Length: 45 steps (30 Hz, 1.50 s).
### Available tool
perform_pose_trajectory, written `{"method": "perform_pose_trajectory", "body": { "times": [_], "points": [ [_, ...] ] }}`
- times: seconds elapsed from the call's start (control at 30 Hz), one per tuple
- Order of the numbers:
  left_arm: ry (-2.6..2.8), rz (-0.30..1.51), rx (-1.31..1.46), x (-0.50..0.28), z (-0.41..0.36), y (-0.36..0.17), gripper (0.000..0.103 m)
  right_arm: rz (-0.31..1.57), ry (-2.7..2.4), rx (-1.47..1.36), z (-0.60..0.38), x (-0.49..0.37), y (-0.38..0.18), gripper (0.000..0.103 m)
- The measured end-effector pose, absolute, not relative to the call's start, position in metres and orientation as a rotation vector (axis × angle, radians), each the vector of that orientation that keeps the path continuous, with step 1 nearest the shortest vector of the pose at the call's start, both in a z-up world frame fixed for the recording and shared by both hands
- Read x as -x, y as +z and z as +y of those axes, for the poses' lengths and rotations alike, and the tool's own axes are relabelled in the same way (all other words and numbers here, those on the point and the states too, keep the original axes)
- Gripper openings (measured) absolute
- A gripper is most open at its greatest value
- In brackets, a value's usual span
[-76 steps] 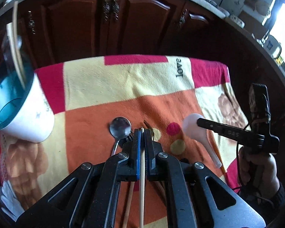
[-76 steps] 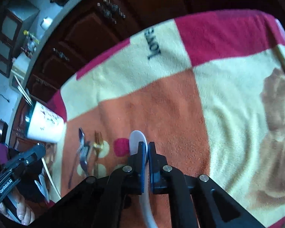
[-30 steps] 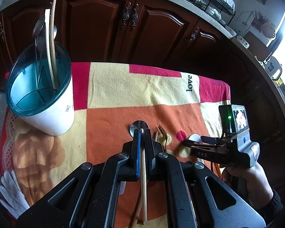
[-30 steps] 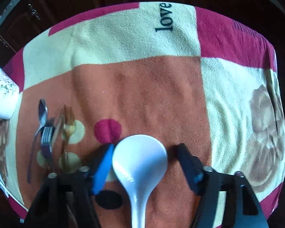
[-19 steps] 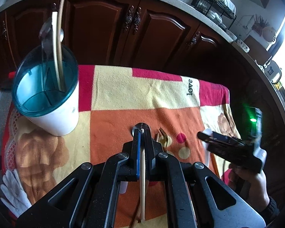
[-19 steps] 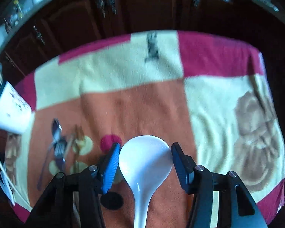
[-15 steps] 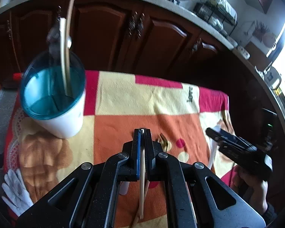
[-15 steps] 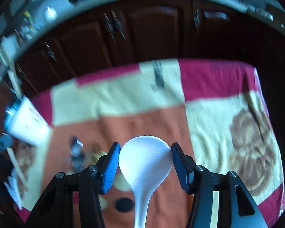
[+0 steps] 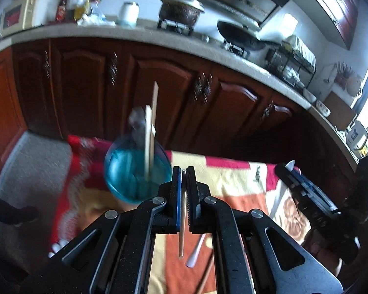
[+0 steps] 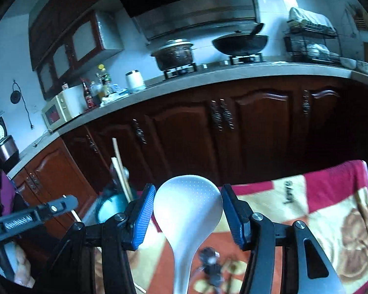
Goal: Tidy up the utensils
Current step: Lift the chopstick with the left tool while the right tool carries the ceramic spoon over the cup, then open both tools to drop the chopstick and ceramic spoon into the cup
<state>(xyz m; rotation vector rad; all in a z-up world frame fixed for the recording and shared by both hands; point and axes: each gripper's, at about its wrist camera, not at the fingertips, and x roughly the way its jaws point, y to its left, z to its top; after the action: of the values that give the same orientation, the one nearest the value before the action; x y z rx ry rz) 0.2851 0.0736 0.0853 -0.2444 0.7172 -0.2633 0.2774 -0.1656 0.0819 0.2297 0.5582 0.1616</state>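
Both jaws are loaded: your right gripper (image 10: 187,210) stands about half open, its pads pressed on the bowl of the white ladle (image 10: 187,208); your left gripper (image 9: 182,191) is pinched tight on a thin wooden chopstick (image 9: 182,223). On the blanket (image 9: 235,186), the blue-rimmed holder (image 9: 125,174) sits at ten o'clock of your left jaws, already crowded with sticks. That ladle could slip: it is gripped across a smooth, rounded bowl. The chopstick may catch on those upright sticks.
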Motion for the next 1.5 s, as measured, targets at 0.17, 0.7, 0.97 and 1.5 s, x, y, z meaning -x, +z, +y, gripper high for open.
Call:
{"method": "perform_pose_trajectory", "body": {
  "times": [0.17, 0.7, 0.97, 1.5],
  "points": [
    [-0.224, 0.625, 0.228, -0.284, 0.1, 0.124, 0.003, 0.534, 0.217, -0.254, -0.136, -0.299, 0.091, 0.053],
    [-0.123, 0.511, 0.215, -0.343, 0.151, 0.136, 0.003, 0.482, 0.364, -0.307, -0.062, -0.371, 0.082, 0.053],
    [-0.107, 0.503, 0.219, -0.359, 0.161, 0.106, 0.003, 0.495, 0.368, -0.31, -0.044, -0.384, 0.047, 0.053],
    [-0.142, 0.574, 0.168, -0.366, 0.14, 0.064, 0.003, 0.502, 0.323, -0.249, -0.031, -0.384, 0.01, 0.053]
  ]
}}
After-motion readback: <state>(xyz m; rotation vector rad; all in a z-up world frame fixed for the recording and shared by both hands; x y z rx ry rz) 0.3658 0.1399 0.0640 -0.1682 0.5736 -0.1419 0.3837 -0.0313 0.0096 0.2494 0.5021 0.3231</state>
